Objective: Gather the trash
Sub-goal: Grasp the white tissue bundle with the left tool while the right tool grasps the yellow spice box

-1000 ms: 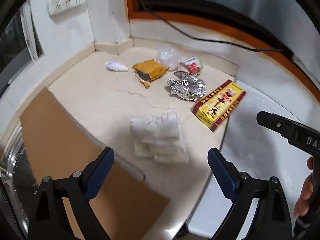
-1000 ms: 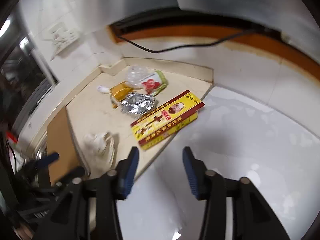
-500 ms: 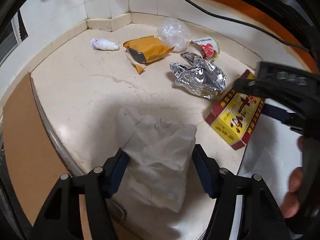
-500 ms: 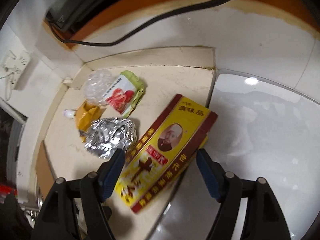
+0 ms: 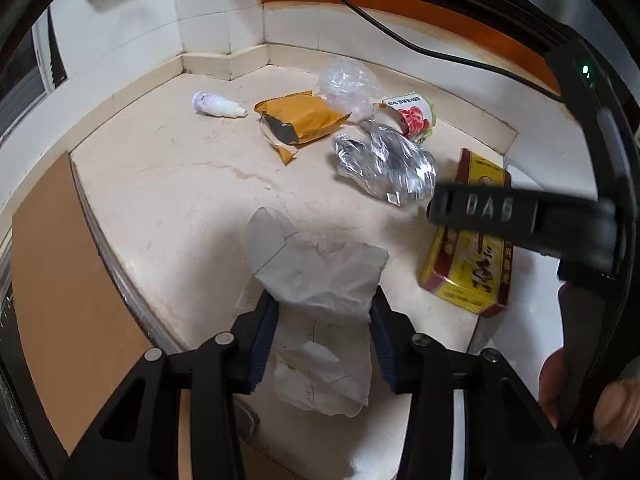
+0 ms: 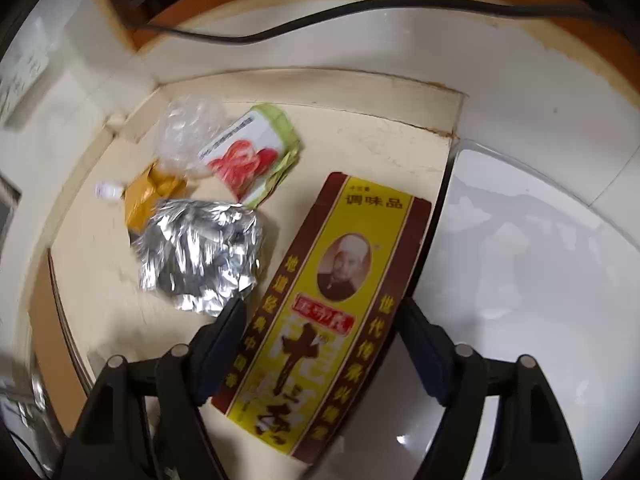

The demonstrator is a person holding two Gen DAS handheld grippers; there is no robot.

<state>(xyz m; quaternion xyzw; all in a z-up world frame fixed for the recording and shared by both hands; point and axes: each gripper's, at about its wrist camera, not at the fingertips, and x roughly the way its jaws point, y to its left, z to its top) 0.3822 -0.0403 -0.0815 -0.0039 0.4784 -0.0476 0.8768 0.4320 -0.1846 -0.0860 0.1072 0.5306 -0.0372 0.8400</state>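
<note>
A crumpled white paper wad (image 5: 320, 276) lies on the cream counter (image 5: 168, 200), between the blue pads of my left gripper (image 5: 322, 344). Its jaws are closing and both pads press the wad's sides. Seen from the right wrist, my right gripper (image 6: 320, 320) stands open astride the near end of a long yellow and maroon box (image 6: 348, 240). A small gap shows at the left pad. The same box (image 5: 468, 276) lies right of the wad, partly hidden by the right tool's black body (image 5: 520, 220).
Farther back lie crumpled foil (image 5: 388, 168), an orange packet (image 5: 304, 120), clear plastic (image 5: 348, 80), a red and green packet (image 5: 412, 114) and a small white bottle (image 5: 216, 105). A brown board (image 5: 72, 288) is at the left, a glossy white surface (image 6: 520, 260) at the right. A black cable (image 5: 400, 38) runs along the wall.
My left gripper came down over the white wad and its jaws narrowed onto it. My right gripper widened, moved in and sank until its fingers straddled the yellow box.
</note>
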